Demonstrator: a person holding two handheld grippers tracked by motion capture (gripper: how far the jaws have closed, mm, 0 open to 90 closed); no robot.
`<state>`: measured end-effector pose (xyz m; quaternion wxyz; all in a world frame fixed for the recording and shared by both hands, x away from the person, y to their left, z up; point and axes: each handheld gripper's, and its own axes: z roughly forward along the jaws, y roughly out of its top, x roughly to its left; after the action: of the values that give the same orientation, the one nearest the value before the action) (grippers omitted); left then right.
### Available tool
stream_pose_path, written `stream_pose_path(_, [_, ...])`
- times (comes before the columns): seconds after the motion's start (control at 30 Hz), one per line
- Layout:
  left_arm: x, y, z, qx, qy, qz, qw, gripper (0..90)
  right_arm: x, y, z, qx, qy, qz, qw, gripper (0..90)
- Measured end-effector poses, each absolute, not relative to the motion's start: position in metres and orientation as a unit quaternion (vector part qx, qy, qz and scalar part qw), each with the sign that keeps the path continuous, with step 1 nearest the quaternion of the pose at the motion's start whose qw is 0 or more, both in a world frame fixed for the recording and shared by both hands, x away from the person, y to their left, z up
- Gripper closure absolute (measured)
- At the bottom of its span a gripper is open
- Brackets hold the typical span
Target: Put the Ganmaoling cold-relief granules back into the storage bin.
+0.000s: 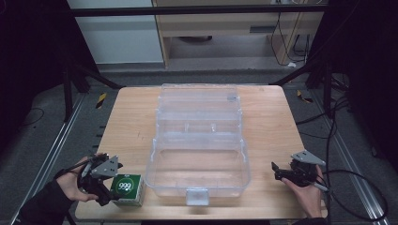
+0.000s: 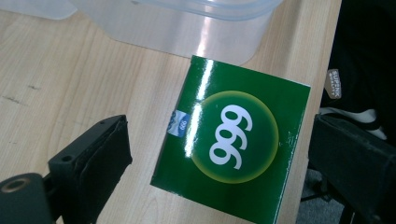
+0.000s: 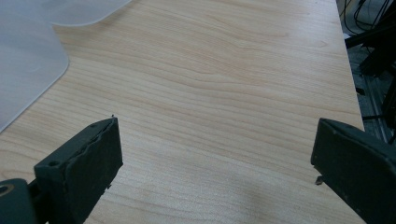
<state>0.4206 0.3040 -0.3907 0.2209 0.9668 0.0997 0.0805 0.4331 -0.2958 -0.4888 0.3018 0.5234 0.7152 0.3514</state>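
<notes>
A green box [image 1: 128,188] marked 999 lies on the wooden table [image 1: 131,122] near its front left corner, just left of a clear plastic storage box [image 1: 199,154]. My left gripper [image 1: 105,190] sits at the green box's left side. In the left gripper view the green box [image 2: 233,140] lies between the two jaws with a gap on each side, so the gripper [image 2: 219,158] is open. My right gripper [image 1: 277,171] rests near the table's front right, held by a hand, and its jaws [image 3: 215,154] stand wide apart over bare wood.
The clear storage box has its lid folded back toward the far side, with a latch [image 1: 197,197] at the front. Its corner [image 3: 28,60] lies left of the right gripper. Cables [image 1: 356,187] trail off the right edge. Dark frame legs stand behind the table.
</notes>
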Motion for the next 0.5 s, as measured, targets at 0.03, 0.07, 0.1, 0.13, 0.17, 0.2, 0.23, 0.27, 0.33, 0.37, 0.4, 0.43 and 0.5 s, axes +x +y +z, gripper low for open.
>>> stream_pose_path(0.03, [0.4207,0.3033,-0.3912,0.969,0.095,0.081,0.215,5.0,0.4331,-0.2958,-0.4888,0.523,0.715,0.351,0.302,2.4])
stream_pose_path(0.07, [0.4203,0.3017,-0.3926,0.969,0.095,0.079,0.213,5.1,0.4332,-0.2958,-0.4889,0.523,0.716,0.351,0.302,2.4])
stream_pose_path(0.1, [0.4203,0.3017,-0.3926,0.969,0.095,0.079,0.213,5.1,0.4333,-0.2956,-0.489,0.524,0.716,0.351,0.301,2.4])
stream_pose_path(0.13, [0.4205,0.3009,-0.3933,0.97,0.095,0.08,0.211,5.1,0.4333,-0.2956,-0.4891,0.524,0.716,0.35,0.301,2.3])
stream_pose_path(0.17, [0.4208,0.2997,-0.3941,0.97,0.095,0.079,0.208,5.1,0.4333,-0.2954,-0.4892,0.524,0.716,0.35,0.301,2.3])
stream_pose_path(0.2, [0.4208,0.2997,-0.3941,0.97,0.095,0.079,0.208,5.1,0.4333,-0.2953,-0.4892,0.524,0.716,0.35,0.3,2.3])
stream_pose_path(0.23, [0.4213,0.2986,-0.3953,0.971,0.092,0.077,0.206,5.1,0.4333,-0.2954,-0.4892,0.524,0.716,0.35,0.301,2.2])
stream_pose_path(0.27, [0.4213,0.2986,-0.3953,0.971,0.092,0.077,0.206,5.1,0.4333,-0.2954,-0.4892,0.524,0.716,0.35,0.301,2.2])
stream_pose_path(0.33, [0.4214,0.2976,-0.3964,0.972,0.091,0.076,0.204,5.1,0.4332,-0.2953,-0.4892,0.523,0.717,0.35,0.299,2.2])
stream_pose_path(0.37, [0.4211,0.2971,-0.3972,0.972,0.09,0.075,0.203,5.1,0.4332,-0.2953,-0.4892,0.523,0.717,0.35,0.299,2.2])
stream_pose_path(0.4, [0.4211,0.2967,-0.3978,0.973,0.087,0.074,0.201,5.1,0.4332,-0.2952,-0.4893,0.523,0.717,0.35,0.299,2.1])
stream_pose_path(0.43, [0.4209,0.2962,-0.3989,0.973,0.087,0.072,0.2,5.1,0.4333,-0.2952,-0.4894,0.523,0.718,0.349,0.299,2.1])
stream_pose_path(0.5, [0.4206,0.2951,-0.4006,0.975,0.083,0.07,0.196,5.1,0.4336,-0.2951,-0.4896,0.521,0.719,0.349,0.298,1.9])
